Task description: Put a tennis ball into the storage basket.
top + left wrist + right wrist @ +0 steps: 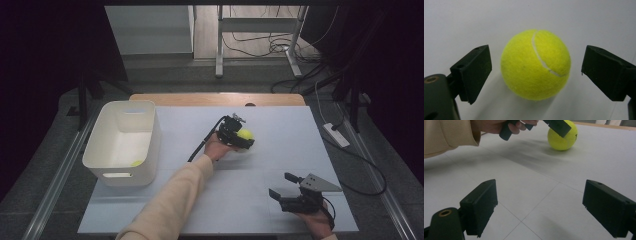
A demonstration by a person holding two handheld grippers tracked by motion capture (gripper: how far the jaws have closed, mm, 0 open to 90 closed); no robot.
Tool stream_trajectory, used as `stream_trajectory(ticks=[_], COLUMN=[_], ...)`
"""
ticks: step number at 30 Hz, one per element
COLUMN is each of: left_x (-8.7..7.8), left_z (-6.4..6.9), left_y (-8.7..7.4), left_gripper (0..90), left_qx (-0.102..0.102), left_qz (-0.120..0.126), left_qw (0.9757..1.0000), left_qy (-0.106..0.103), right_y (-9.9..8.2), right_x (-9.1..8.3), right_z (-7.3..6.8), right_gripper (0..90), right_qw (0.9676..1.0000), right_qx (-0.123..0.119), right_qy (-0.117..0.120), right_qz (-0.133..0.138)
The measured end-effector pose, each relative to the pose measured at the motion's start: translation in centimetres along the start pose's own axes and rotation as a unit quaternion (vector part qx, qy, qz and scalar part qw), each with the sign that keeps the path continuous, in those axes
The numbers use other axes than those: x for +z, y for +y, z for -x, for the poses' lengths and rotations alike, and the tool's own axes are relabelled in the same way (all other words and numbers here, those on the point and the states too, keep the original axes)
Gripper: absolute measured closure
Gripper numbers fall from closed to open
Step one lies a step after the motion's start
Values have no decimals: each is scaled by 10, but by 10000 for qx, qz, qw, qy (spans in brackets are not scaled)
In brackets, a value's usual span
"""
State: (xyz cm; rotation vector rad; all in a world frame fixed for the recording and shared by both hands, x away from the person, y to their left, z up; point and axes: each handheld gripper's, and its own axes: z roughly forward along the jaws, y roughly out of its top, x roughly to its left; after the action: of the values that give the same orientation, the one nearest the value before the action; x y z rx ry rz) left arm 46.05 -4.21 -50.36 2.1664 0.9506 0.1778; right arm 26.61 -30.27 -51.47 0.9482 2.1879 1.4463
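Left claw (pixel 536 72) astride fuzzy yellow-green tennis ball (pixel 535 65)

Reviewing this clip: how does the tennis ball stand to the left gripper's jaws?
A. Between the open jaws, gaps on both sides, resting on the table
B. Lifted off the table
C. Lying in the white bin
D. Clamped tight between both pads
A: in the left gripper view the tennis ball sits on the white table with a visible gap to each pad of the left gripper.

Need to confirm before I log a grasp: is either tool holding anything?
Nothing held. Left tool straddles the tennis ball, gaps on both sides; right tool open.
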Motion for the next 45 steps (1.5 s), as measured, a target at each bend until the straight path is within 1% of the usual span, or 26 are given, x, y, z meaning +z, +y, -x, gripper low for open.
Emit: stream_trajectory(ticks=[3,7,9,10,11,13,14,21,25,27,28,29,32,37,43,45], left_x=[5,9,10,10,11,11,11,8,3,-1,-1,-6,-12,-22,-40,-45], left_z=[-1,-2,-3,-3,-3,-4,-4,-4,-5,-5,-5,-4,-2,1,4,5], left_y=[0,0,0,0,0,0,0,1,2,3,3,4,6,9,8,8], left_gripper=[95,108,147,166,192,209,257,270,271,271,271,271,271,272,271,271], left_qx=[-43,-125,-211,-211,-252,-285,-294,-237,-200,-239,-239,-240,-195,-123,-102,-93], left_qz=[-75,-119,-167,-167,-176,-208,-209,-299,-248,-187,-187,-126,-77,7,231,271], left_qw=[10000,9998,9996,9996,9995,9993,9993,9992,9993,9992,9992,9992,9991,9991,9983,9983], left_qy=[44,45,25,25,-6,-96,-139,-141,-172,-245,-245,-298,-365,-394,-522,-517], right_y=[0,0,0,0,0,0,0,0,0,0,0,0,0,0,0,0], right_x=[0,0,0,0,-1,-1,-1,-2,-2,-2,-2,-2,-2,-2,-2,-2], right_z=[0,0,0,0,0,0,0,0,0,0,0,0,0,0,0,0], right_gripper=[129,129,129,129,129,129,129,129,129,129,129,129,129,129,129,129], right_qw=[10000,10000,10000,10000,10000,10000,10000,10000,10000,10000,10000,10000,10000,10000,10000,10000], right_qx=[4,-1,-2,7,16,17,7,9,9,10,11,7,7,-11,-7,-9], right_qy=[5,7,2,4,2,0,1,-10,-11,-16,-17,-20,-23,-28,-32,-32], right_qz=[-1,2,4,14,16,23,31,28,27,30,32,33,33,36,39,37])
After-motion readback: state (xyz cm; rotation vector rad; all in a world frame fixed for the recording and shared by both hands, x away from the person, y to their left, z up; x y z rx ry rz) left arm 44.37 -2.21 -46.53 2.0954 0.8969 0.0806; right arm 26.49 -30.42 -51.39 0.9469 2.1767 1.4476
